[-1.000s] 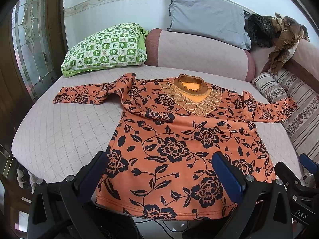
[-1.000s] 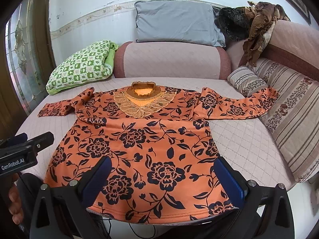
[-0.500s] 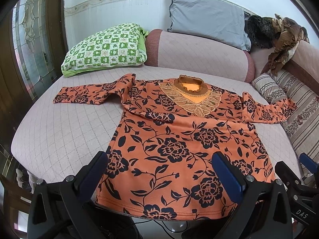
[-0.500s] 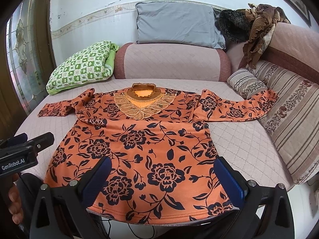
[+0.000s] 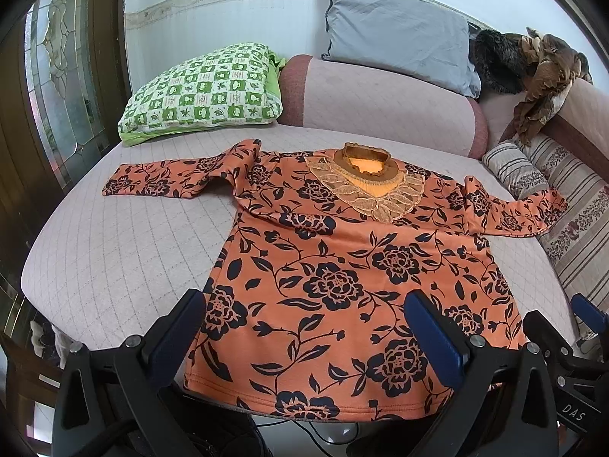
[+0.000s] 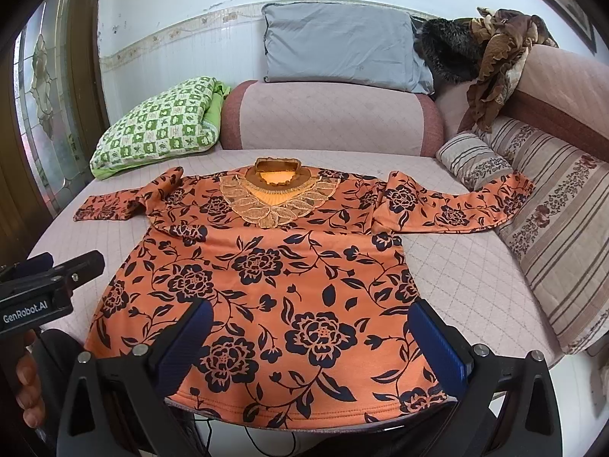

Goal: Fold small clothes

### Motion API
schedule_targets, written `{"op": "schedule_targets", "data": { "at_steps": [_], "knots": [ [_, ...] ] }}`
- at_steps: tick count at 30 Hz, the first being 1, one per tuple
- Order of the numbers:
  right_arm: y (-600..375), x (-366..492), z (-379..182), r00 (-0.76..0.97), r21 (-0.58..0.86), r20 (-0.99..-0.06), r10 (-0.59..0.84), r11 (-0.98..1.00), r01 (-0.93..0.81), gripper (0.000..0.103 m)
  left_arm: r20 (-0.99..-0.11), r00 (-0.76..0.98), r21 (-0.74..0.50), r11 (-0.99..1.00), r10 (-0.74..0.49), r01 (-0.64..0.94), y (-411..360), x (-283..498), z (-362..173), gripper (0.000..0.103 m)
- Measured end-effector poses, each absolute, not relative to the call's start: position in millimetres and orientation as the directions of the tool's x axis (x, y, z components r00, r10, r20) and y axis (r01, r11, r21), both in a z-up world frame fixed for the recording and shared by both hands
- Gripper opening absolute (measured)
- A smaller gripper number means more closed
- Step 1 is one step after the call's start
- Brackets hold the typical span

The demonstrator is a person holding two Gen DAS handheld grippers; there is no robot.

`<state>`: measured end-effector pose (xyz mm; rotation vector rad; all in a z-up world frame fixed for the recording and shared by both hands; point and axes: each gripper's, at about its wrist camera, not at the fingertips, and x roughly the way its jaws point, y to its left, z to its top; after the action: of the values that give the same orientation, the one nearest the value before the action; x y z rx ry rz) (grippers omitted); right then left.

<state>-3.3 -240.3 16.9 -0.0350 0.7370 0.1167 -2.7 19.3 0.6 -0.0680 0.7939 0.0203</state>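
Note:
An orange long-sleeved top with black flowers (image 5: 342, 266) (image 6: 274, 274) lies flat, front up, on a quilted pink couch seat (image 5: 121, 251) (image 6: 464, 266). Its lace collar points away from me and both sleeves are spread sideways. My left gripper (image 5: 304, 327) hovers open over the hem's left part, holding nothing. Open and empty too, my right gripper (image 6: 312, 339) hangs over the hem's right part. In the right wrist view the left gripper's body (image 6: 45, 285) shows at the left edge with a hand (image 6: 26, 388) below it.
A green checked pillow (image 5: 201, 95) and a grey pillow (image 5: 399, 34) sit at the back. Striped cushions (image 6: 563, 228) line the right side, the top's right sleeve end resting on them. Brown clothes (image 6: 495, 61) drape over the backrest. The seat's front edge runs just under the hem.

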Motion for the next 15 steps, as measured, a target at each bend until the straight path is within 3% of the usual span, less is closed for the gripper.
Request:
{"op": "schedule_targets", "data": {
  "at_steps": [15],
  "knots": [
    [-234.7,-1.6,13.4,0.733,-0.004,-0.674,0.089,0.992,-0.123,0.103,-0.714,0.700,-0.062,0.997,-0.010,-0.049,24.6,-1.3,-3.6,0.103]
  ]
}}
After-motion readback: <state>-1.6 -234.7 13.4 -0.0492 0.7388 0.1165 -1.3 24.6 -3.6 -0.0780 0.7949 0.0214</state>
